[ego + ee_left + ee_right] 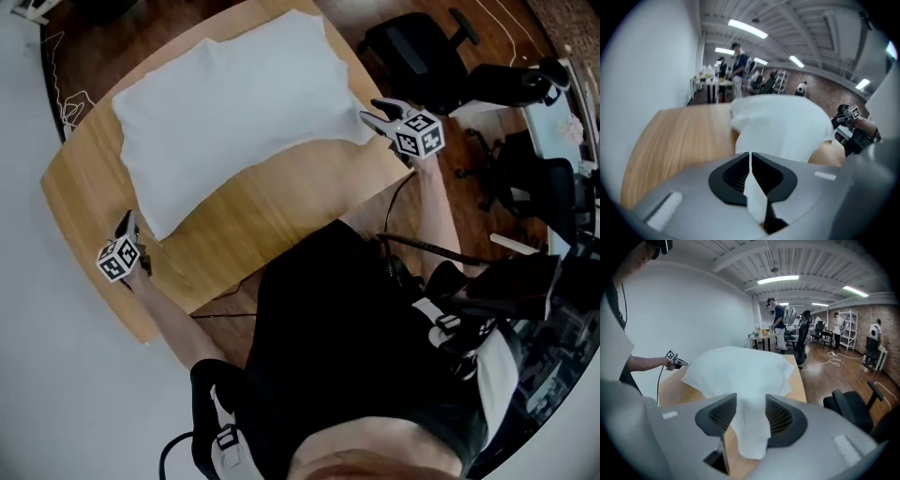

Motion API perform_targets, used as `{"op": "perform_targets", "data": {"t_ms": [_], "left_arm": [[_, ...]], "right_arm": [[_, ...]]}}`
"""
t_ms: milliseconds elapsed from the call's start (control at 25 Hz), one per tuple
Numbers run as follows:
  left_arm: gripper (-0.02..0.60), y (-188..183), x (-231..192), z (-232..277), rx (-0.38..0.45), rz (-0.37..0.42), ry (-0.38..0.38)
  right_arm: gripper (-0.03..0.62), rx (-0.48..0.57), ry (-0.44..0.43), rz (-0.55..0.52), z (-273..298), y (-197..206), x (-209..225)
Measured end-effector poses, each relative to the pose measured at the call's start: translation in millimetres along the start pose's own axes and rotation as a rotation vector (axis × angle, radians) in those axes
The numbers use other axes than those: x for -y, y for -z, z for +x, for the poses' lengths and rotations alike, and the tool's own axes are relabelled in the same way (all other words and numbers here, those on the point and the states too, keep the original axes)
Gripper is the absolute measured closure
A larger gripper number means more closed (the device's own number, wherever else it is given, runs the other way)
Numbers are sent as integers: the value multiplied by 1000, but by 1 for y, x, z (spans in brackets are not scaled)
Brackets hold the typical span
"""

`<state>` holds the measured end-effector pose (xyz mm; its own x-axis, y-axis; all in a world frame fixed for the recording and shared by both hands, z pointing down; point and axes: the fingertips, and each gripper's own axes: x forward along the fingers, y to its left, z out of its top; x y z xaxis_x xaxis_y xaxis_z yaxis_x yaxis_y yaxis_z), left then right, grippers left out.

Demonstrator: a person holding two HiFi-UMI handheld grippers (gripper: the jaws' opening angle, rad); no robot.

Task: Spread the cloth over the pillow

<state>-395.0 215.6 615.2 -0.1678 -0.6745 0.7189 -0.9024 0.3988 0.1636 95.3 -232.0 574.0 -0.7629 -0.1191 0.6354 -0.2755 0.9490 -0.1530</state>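
Item: thin white fabric cloth [234, 103], matte and soft, roughly rectangular, lying over the far half of a pale wood-grain counter [272, 225] with rounded corners and a smooth, lightly glossy top. Condition of task: well advanced. The cloth rests as one broad sheet with a gentle padded swell beneath it, read as the pillow, which is itself fully covered and not directly visible. The surface is mostly flat, with a shallow crease near the far edge and slightly wavy borders. The near long edge runs diagonally across the counter, touching the wood. Left tongs [128, 223], grey moulded body with black ribbed pads and a marker cube, stand at the cloth's near-left corner. In the left gripper view the left tongs [750, 161] are clenched, a thin pinched fold of the cloth showing between the pads. Right tongs [375, 112], same make, stand at the near-right corner, close to the counter's edge. In the right gripper view the right tongs [750, 413] stand released, jaws apart, with a limp tongue of cloth hanging loosely between them, not pressed. Remaining, by judgement: the left corner is yet to be let go, and perhaps a last tug is needed to flatten the crease and square the edges, since the right corner looks slightly bunched. Surroundings: dark plank floor and a black padded office chair [412, 42] beyond the counter.
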Motion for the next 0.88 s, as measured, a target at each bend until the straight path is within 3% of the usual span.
{"op": "perform_targets", "data": {"t_ms": [80,120,200,280,400,480,560,640,720,880], "left_arm": [[560,-65,46,8,167,117,103],[560,-85,71,18,204,179,160],[558,-93,110,50,161,234,244],[545,-73,128,84,84,189,273],[546,-57,136,85,134,64,263],[551,-51,144,76,155,46,253],[552,-40,155,72,141,56,249],[552,-31,168,70,127,59,245],[552,-26,178,72,121,46,248],[552,-18,187,70,112,25,262]], "right_arm": [[401,41,-34,-35,8,-20,-23],[401,38,-64,-72,19,-24,-39],[401,-1,-96,-154,46,-19,-59],[401,-70,-39,-181,55,4,-42],[407,-137,155,-94,16,46,29],[407,-184,222,-67,-15,73,58],[407,-260,177,-102,-21,100,53],[407,-355,75,-201,-2,124,34],[407,-436,32,-294,24,142,35],[407,-519,183,-253,19,153,96]]}}
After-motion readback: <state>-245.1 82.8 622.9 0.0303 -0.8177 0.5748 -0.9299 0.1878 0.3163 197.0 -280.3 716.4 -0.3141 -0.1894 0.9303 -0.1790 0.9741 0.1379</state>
